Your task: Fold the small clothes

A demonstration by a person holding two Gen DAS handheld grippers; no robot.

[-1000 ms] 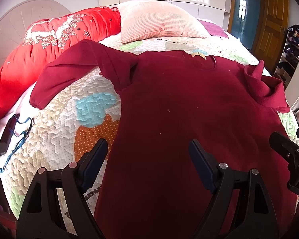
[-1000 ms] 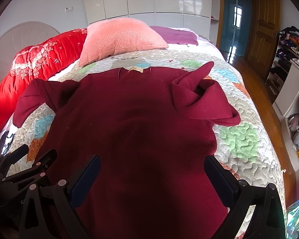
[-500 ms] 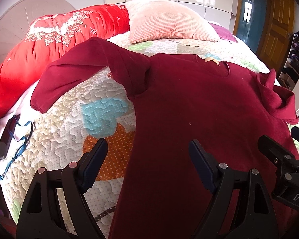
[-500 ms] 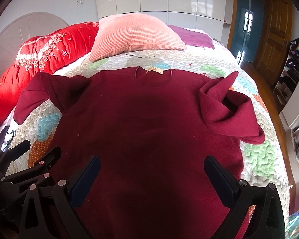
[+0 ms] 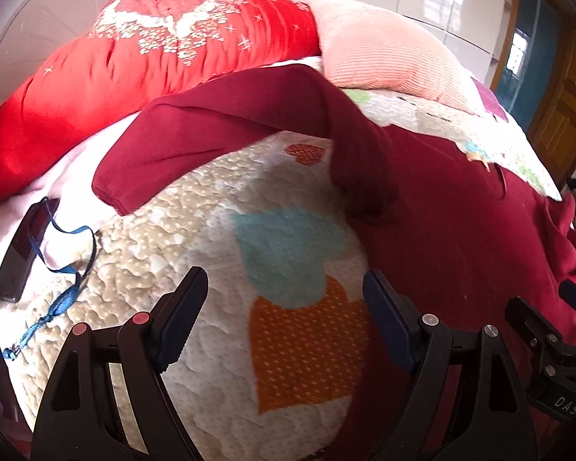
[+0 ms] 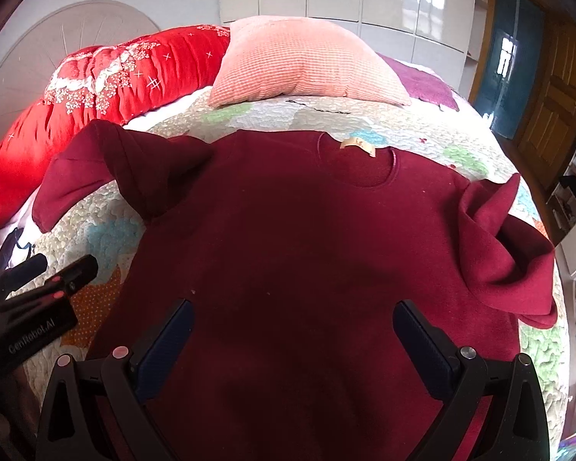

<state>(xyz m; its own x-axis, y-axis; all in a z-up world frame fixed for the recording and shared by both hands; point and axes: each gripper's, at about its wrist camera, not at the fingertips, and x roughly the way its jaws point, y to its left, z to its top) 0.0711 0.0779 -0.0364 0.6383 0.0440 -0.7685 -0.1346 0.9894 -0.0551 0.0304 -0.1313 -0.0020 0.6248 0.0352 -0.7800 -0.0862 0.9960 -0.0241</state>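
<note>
Bed (image 6: 326,115) under a pale quilt (image 5: 211,365) patched with coloured hearts, filling both views ahead of and beneath the claws.

Dark red sweater (image 6: 288,249) spread flat on the quilt, collar and tan neck label (image 6: 357,146) at the far end, hem end nearest; directly under and ahead of the right claw (image 6: 292,342), and off to the right of the left claw (image 5: 284,315), its side edge running just past that claw's right finger. Left sleeve (image 5: 219,130) stretched out across the quilt well ahead of the left claw, cuff end pointing left, folded back on itself where it meets the shoulder. Right sleeve (image 6: 499,253) bunched into a crumpled heap ahead and to the right of the right claw, at the sweater's side.

Red embroidered bolster (image 6: 96,92) curving along the far left edge of the bed, beyond the left sleeve. Pink ribbed pillow (image 6: 303,61) straight ahead past the collar, with a purple cloth (image 6: 426,84) behind it to the right.

Left claw spread wide, nothing between its fingers, hovering over bare quilt with the orange heart between them. Right claw likewise spread wide and empty, above the sweater's lower body.

Dark phone (image 5: 23,249) far to the left of the left claw, a blue lanyard (image 5: 65,280) trailing from it across the quilt.
</note>
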